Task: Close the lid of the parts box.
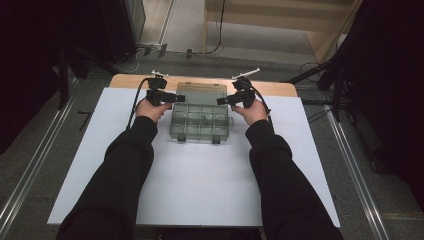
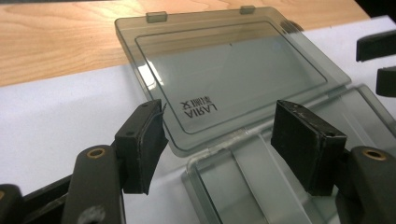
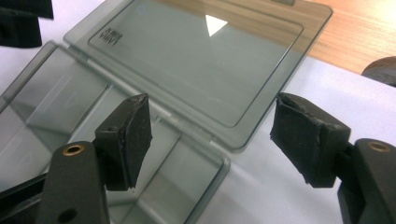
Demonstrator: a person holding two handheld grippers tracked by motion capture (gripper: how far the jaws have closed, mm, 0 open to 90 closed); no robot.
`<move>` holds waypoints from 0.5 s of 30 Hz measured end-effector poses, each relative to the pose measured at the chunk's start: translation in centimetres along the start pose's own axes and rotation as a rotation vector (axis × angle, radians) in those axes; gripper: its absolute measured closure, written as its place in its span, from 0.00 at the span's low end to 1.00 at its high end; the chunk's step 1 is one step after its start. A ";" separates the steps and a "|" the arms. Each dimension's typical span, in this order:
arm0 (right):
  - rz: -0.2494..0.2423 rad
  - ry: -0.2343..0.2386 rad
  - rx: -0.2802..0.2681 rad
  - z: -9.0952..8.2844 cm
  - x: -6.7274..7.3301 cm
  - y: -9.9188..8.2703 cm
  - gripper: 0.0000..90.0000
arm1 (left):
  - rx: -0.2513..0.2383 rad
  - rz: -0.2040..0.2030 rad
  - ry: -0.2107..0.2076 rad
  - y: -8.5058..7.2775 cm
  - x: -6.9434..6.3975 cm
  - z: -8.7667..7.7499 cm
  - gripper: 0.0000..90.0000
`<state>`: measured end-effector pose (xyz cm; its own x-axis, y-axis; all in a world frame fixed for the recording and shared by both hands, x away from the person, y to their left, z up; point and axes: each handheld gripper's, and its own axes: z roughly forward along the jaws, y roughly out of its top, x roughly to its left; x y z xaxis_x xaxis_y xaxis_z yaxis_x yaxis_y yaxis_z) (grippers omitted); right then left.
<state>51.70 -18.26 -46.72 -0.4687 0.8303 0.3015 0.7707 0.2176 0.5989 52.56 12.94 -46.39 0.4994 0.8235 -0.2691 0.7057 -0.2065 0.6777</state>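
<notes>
A smoky clear compartment box [image 1: 199, 125] lies on the white table sheet, its lid [image 1: 201, 92] swung back flat. My left gripper [image 1: 177, 98] hovers at the box's left hinge corner, jaws wide open and holding nothing. In the left gripper view its open jaws [image 2: 219, 140] frame the lid [image 2: 229, 70] corner and the base [image 2: 261, 186]. My right gripper [image 1: 222, 100] stands open at the right hinge corner. Its own jaws [image 3: 215, 135] straddle the lid [image 3: 196, 56] corner above the base [image 3: 70, 116] without touching.
A white sheet [image 1: 200, 185] covers the table, with bare wood [image 1: 130, 80] along the far edge. The person's black sleeves [image 1: 125, 165] reach in from the near side. Dark stands and cables [image 1: 320, 75] surround the table.
</notes>
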 end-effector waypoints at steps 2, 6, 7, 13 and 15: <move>0.020 0.011 -0.005 0.4 -0.3 0.1 0.33 | 0.014 0.008 0.021 0.0 0.2 0.4 0.38; 0.039 -0.004 -0.012 1.2 -0.3 0.2 0.34 | 0.011 -0.008 0.034 0.1 0.4 1.0 0.38; 0.038 -0.013 -0.015 1.4 -0.3 0.2 0.34 | 0.009 -0.013 0.035 0.1 0.4 1.2 0.38; 0.056 -0.049 -0.026 2.4 -0.3 0.1 0.33 | 0.009 0.000 0.062 0.1 0.3 2.1 0.38; 0.067 -0.056 -0.035 2.7 -0.4 0.0 0.33 | 0.007 0.007 0.072 0.1 0.2 2.4 0.38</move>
<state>53.08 -17.13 -48.82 -0.3908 0.8701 0.3003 0.7838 0.1434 0.6043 53.92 11.83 -48.00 0.4669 0.8579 -0.2144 0.7058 -0.2155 0.6748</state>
